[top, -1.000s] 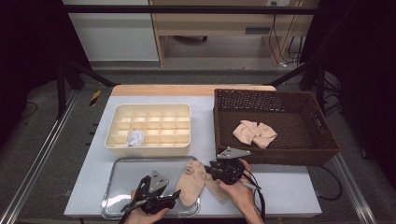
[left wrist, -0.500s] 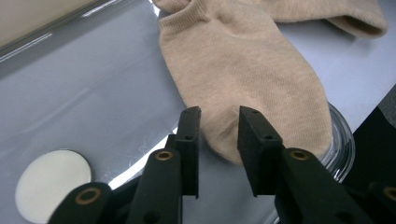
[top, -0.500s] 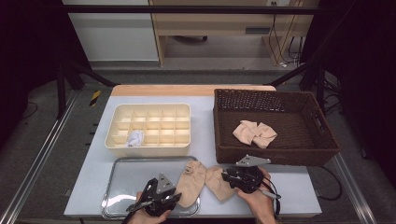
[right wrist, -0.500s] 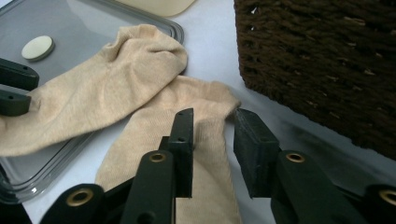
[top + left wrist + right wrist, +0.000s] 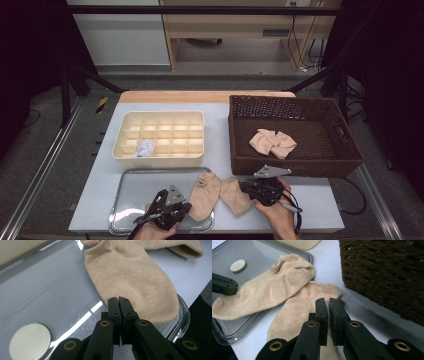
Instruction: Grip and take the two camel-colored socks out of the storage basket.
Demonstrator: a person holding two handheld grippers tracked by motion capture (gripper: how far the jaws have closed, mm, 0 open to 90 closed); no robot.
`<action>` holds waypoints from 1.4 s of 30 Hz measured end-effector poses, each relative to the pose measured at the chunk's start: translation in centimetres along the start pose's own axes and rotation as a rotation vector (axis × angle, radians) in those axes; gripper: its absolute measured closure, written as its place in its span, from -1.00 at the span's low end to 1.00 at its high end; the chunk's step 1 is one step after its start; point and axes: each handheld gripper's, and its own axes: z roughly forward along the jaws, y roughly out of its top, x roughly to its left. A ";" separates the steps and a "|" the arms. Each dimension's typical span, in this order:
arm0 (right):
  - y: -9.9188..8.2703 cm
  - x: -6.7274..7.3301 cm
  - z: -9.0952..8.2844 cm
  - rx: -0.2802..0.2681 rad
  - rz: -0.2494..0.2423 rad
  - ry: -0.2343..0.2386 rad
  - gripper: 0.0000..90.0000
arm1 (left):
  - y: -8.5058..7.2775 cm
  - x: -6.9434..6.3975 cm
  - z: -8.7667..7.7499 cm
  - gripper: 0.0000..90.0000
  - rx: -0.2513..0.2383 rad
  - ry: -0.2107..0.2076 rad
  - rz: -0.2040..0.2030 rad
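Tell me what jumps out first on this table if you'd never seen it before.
Two beige socks lie splayed at the near edge, one over the rim of the metal tray, the other on the bare table beside it. The left gripper and right gripper flank them; their jaws have just been closing and now stand shut at the sock edges. Behind, another beige pair sits in the dark wicker basket.

Socks (image 5: 220, 195): beige knit cloth, matt, finely ribbed. Tray (image 5: 145, 180): polished metal, glossy, mirror-like. Basket (image 5: 345, 160) at tray's 2 o'clock: dark woven wicker, rough. Organizer (image 5: 160, 152) at 12 o'clock: cream plastic, smooth. Tabletop (image 5: 320, 205): pale, matt.
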 end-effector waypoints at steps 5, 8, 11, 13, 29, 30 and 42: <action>0.2 -0.5 -0.6 -0.014 -0.009 -0.031 0.92 | 0.0 0.2 -0.2 0.97 -0.006 -0.010 -0.002; 0.2 -0.9 -1.0 -0.010 -0.017 -0.060 0.92 | 0.0 0.5 -0.4 0.96 -0.012 -0.006 -0.004; 0.2 -1.3 -1.1 0.005 -0.030 -0.094 0.92 | 0.0 0.9 -0.7 0.96 -0.018 0.001 -0.008; 0.2 -1.4 -1.1 0.010 -0.030 -0.113 0.90 | 0.1 1.2 -0.8 0.96 -0.018 0.012 -0.005; 1.8 1.5 -0.5 -0.110 -0.023 -0.053 0.61 | 0.4 3.4 -1.1 0.92 -0.023 0.059 0.010; 2.0 1.8 -0.1 -0.116 -0.022 -0.042 0.60 | 0.3 3.6 -1.2 0.91 -0.022 0.061 0.015; 2.4 3.6 5.6 -0.059 0.036 -0.008 0.45 | 0.2 3.9 -1.6 0.75 -0.067 0.071 -0.029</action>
